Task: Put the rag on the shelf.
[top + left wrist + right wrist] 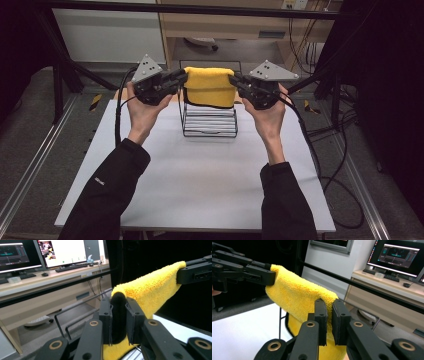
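Left tool (pixel 176 80): its jaws are clamped tight on the left end of the yellow towel (pixel 209 86); in the left gripper view a dark edge of the cloth (pixel 118 317) bulges between the pads.

Right tool (pixel 240 82): closed on the towel's right end, the pads nearly meeting over the folded yellow pile, as the right gripper view shows (pixel 327 322).

Towel: held up in the air between the two tools, stretched across and sagging a little in the middle, its lower part hanging down in front of the top of the wire rack (pixel 209 120). I cannot tell whether the cloth already touches the top rail.

Rack: a black wire stand at the far middle of the white surface (pixel 200 180), directly under the towel.

Hands: the left hand (pixel 141 107) and right hand (pixel 268 116) are raised at about the same height, one either side of the rack.

Step in hand: I judge it to be draping the towel over the rack, at the point of lining it up above the top.

Next move: it seems to call for lowering both ends together, keeping the cloth level and centred, until the fold rests across the top rail; then both tools would open to let go.

Risk: an uneven drop could let the towel slide off one side.
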A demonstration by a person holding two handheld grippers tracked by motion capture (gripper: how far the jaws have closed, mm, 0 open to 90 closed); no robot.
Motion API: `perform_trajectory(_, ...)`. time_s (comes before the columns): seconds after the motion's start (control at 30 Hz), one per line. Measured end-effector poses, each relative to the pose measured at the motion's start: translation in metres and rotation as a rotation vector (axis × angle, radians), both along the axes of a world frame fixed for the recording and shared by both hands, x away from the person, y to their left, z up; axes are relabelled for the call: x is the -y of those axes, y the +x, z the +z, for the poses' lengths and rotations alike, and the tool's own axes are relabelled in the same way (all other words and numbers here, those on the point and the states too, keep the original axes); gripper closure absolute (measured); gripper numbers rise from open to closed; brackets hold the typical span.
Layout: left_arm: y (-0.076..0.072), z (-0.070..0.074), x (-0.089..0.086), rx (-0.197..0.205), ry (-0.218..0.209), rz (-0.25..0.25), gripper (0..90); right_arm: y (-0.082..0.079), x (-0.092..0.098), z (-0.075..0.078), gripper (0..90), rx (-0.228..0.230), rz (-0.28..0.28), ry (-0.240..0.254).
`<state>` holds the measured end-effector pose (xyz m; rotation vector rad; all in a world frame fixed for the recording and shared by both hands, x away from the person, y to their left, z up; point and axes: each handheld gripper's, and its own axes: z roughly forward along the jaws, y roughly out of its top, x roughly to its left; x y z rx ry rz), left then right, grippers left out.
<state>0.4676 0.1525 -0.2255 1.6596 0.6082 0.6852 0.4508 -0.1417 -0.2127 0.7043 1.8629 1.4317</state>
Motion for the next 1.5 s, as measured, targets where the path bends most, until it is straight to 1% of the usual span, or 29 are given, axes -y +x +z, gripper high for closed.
perform_trajectory(0.17, -0.006, -0.006, 0.000, -0.019, 0.024, -0.004, 76.4, -0.005, 0.000, -0.006, 83.8, -0.020, 0.011, -0.007)
perform_trajectory(0.3, -0.009, -0.011, 0.000, -0.035, 0.033, -0.011, 75.8, -0.007, 0.002, -0.011, 83.8, -0.040, 0.017, -0.007)
perform_trajectory(0.47, -0.011, -0.018, 0.002, -0.053, 0.051, -0.009, 74.3, -0.009, 0.002, -0.019, 83.7, -0.062, 0.022, -0.028)
perform_trajectory(0.53, -0.012, -0.019, 0.002, -0.067, 0.054, -0.013, 73.3, -0.009, 0.002, -0.023, 83.6, -0.069, 0.024, -0.029)
perform_trajectory(0.57, -0.012, -0.020, 0.003, -0.076, 0.055, -0.014, 72.4, -0.009, 0.002, -0.025, 83.6, -0.073, 0.026, -0.027)
perform_trajectory(0.7, -0.013, -0.020, 0.003, -0.105, 0.083, -0.022, 69.6, -0.008, 0.003, -0.033, 83.5, -0.091, 0.030, -0.032)
perform_trajectory(0.73, -0.013, -0.020, 0.002, -0.110, 0.083, -0.025, 68.5, -0.008, 0.003, -0.035, 83.5, -0.093, 0.031, -0.034)
perform_trajectory(0.83, -0.015, -0.019, 0.001, -0.123, 0.083, -0.035, 65.5, -0.009, 0.004, -0.038, 83.4, -0.095, 0.033, -0.037)
perform_trajectory(0.93, -0.017, -0.020, 0.000, -0.131, 0.097, -0.040, 64.9, -0.009, 0.005, -0.041, 83.3, -0.093, 0.038, -0.041)
perform_trajectory(1.07, -0.019, -0.025, 0.000, -0.149, 0.126, -0.041, 68.3, -0.009, 0.004, -0.046, 82.8, -0.095, 0.043, -0.059)
perform_trajectory(1.17, -0.020, -0.029, 0.001, -0.167, 0.151, -0.035, 73.2, -0.009, 0.005, -0.049, 82.4, -0.101, 0.048, -0.059)
perform_trajectory(1.27, -0.019, -0.033, 0.003, -0.171, 0.168, -0.031, 76.1, -0.009, 0.005, -0.051, 81.2, -0.103, 0.051, -0.063)
perform_trajectory(1.4, -0.017, -0.037, 0.004, -0.166, 0.179, -0.018, 76.4, -0.012, 0.007, -0.050, 75.9, -0.111, 0.058, -0.064)
perform_trajectory(1.47, -0.016, -0.039, 0.004, -0.170, 0.182, -0.015, 76.8, -0.014, 0.009, -0.049, 71.4, -0.115, 0.060, -0.051)
perform_trajectory(1.5, -0.015, -0.040, 0.004, -0.170, 0.185, -0.013, 76.9, -0.015, 0.010, -0.049, 69.8, -0.125, 0.065, -0.042)
